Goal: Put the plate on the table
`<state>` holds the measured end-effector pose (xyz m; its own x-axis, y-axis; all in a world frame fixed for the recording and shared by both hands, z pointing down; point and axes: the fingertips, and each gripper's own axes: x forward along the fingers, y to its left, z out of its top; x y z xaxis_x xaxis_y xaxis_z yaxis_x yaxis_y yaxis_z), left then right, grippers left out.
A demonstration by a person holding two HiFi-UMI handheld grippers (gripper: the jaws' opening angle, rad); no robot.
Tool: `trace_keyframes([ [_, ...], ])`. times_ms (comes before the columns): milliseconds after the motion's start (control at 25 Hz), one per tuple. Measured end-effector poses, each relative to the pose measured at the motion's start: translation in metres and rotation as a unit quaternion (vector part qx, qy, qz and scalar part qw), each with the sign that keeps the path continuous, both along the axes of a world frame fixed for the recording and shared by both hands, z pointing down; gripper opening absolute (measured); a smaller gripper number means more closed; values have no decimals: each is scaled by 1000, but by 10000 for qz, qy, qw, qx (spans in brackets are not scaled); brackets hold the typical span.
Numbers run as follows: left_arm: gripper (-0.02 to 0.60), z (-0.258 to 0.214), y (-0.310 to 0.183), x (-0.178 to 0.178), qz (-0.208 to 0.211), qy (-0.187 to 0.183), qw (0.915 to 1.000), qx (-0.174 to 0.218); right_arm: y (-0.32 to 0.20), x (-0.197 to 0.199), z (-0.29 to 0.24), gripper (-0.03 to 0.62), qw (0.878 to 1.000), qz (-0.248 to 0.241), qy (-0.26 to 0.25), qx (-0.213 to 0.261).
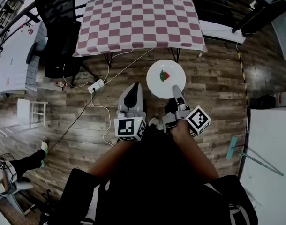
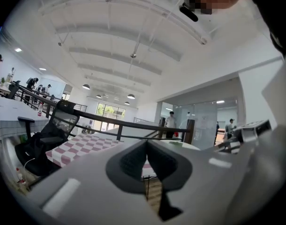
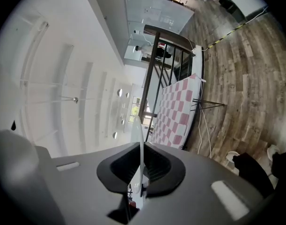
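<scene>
A white plate (image 1: 165, 78) with a red and green picture on it hangs level above the wooden floor, in front of me. My right gripper (image 1: 176, 93) is shut on its near rim. In the right gripper view the plate (image 3: 139, 139) shows edge-on as a thin white blade, clamped between the dark pads (image 3: 157, 168). The table (image 1: 138, 20) with a pink and white checked cloth stands just beyond the plate, and appears as the checked table (image 3: 176, 111) ahead of the jaws. My left gripper (image 1: 132, 90) hovers beside the plate, shut with nothing in it, its pads (image 2: 133, 162) meeting.
A black office chair (image 1: 58, 32) stands at the table's left end. A power strip (image 1: 97, 86) and cables lie on the floor. White tables (image 1: 14, 55) sit at the left and a white surface (image 1: 269, 144) at the right. A dark railing (image 2: 110, 122) runs behind the checked table.
</scene>
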<state>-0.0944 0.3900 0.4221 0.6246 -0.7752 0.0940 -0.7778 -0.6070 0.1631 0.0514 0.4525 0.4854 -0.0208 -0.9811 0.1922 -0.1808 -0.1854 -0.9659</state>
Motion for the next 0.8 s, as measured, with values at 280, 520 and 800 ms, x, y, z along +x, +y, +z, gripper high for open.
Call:
trace_keyframes([
  [280,9,6,-29,10,39,41,10000,-65,-22,8,13,17,9995,187,-189,-162],
  [520,9,11,-65,20,37,93,9999,-127,-59,12,17,17,9995,134,-145,-236],
  [800,9,20,-133,36,124,230,9990,-366,-128,32,19,17,9990,154,-32,-421],
])
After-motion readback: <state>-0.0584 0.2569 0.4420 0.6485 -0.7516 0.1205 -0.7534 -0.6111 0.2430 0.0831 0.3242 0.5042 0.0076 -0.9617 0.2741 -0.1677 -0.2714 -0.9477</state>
